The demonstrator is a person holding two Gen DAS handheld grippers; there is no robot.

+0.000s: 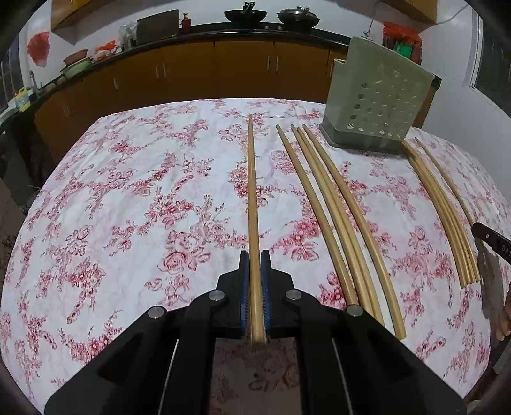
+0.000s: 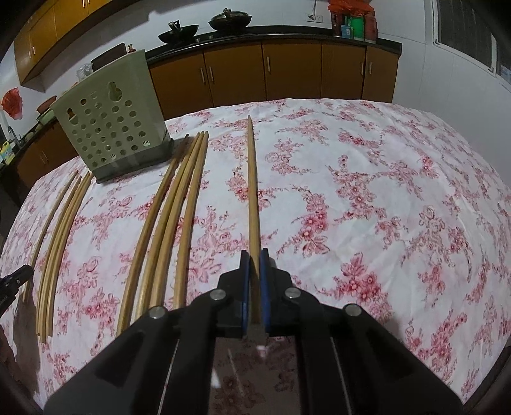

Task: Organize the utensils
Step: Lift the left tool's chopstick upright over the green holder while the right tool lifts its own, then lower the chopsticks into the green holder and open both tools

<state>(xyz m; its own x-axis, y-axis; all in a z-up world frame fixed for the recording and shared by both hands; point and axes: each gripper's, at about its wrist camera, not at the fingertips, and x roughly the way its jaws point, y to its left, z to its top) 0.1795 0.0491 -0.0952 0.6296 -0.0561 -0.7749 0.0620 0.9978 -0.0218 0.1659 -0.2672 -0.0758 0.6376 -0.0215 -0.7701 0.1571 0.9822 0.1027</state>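
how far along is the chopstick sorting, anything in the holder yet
Early stage. Nothing can be seen standing in the green perforated holder. In hand: the left gripper is shut on a pair of chopsticks, and the right gripper is shut on a single chopstick. Left: two loose bunches still lie on the floral tablecloth, one near centre, another beyond it.

Floral-clothed table under loose chopsticks and green perforated holder.

A home kitchen: woks on the counter, wooden cabinets beneath.
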